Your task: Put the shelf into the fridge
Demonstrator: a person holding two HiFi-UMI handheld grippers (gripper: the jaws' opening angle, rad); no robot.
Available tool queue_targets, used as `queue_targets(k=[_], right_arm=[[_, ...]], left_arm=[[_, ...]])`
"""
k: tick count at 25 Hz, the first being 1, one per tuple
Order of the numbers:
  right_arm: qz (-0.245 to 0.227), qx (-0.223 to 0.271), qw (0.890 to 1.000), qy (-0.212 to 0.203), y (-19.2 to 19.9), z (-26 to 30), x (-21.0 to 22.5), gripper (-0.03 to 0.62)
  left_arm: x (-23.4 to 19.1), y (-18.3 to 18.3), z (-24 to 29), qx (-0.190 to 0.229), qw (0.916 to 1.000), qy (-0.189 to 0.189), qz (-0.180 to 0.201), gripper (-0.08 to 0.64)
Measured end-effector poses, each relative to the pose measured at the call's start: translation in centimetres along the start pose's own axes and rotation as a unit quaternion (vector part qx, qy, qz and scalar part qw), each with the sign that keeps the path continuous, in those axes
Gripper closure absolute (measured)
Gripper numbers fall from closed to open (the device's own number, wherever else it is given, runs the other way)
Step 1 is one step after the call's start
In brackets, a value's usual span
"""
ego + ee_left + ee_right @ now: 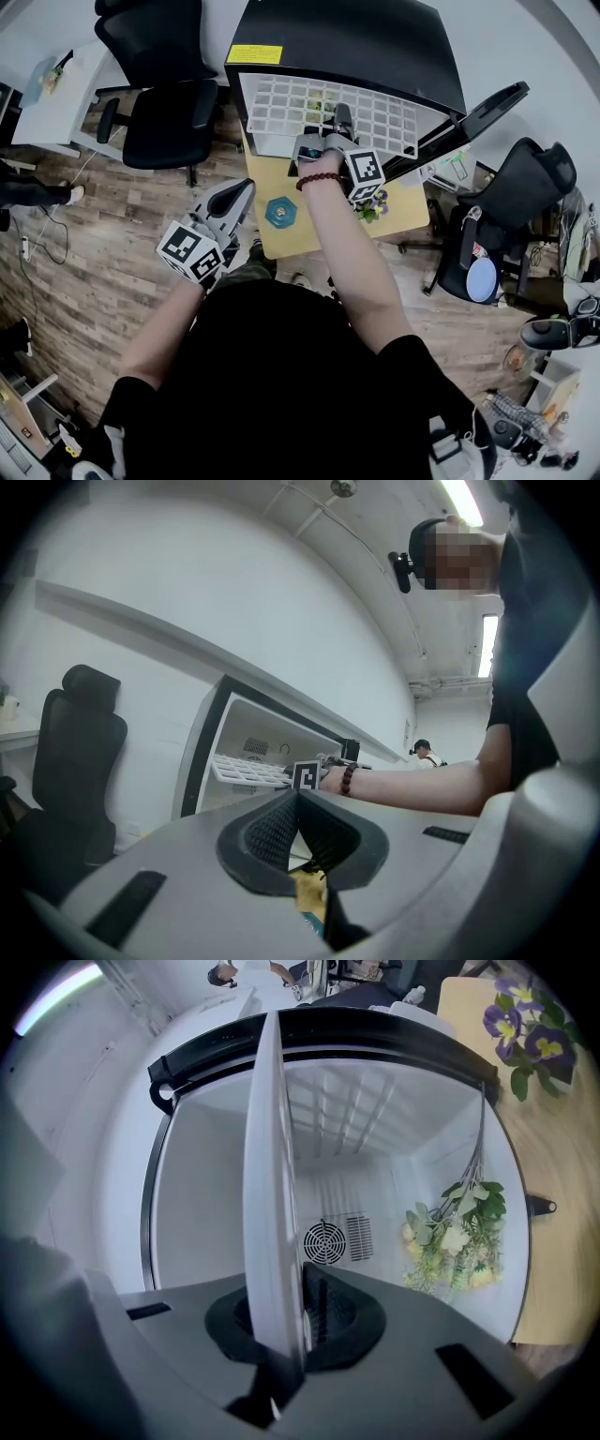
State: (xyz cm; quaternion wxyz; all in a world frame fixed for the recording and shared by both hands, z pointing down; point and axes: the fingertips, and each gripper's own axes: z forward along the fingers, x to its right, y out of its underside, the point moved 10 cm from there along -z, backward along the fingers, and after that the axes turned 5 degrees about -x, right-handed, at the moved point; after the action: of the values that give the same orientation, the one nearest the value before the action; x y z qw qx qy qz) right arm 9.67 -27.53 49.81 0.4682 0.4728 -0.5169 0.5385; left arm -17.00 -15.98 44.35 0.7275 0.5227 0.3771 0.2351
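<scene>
A white grid shelf (328, 108) lies level, half inside the open black mini fridge (347, 37), and my right gripper (339, 127) is shut on its front edge. In the right gripper view the shelf (267, 1176) shows edge-on, running from my right gripper (281, 1335) into the white fridge cavity (202, 1194) toward the rear fan. My left gripper (246, 187) hangs low at the table's left front, away from the fridge, jaws together and empty. The left gripper view shows its tip (298, 803) closed, with the shelf (246, 769) and fridge (202, 752) beyond.
The fridge door (469, 122) stands open to the right. A flower bunch (459, 1232) lies inside the fridge on the far side of the shelf. On the yellow table (309, 234) are a blue hexagonal item (280, 212) and purple flowers (373, 206). Office chairs (159, 103) (511, 216) flank the table.
</scene>
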Motion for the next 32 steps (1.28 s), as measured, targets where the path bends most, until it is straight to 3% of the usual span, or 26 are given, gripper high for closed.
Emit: queue_targets(k=[32], right_arm=[[-0.009,-0.001,1.0,0.005,-1.0,6.4,-0.1,0.554]], left_arm=[[-1.5,-0.6,-0.8,0.016,0.9996,-0.023,-0.007,0.54]])
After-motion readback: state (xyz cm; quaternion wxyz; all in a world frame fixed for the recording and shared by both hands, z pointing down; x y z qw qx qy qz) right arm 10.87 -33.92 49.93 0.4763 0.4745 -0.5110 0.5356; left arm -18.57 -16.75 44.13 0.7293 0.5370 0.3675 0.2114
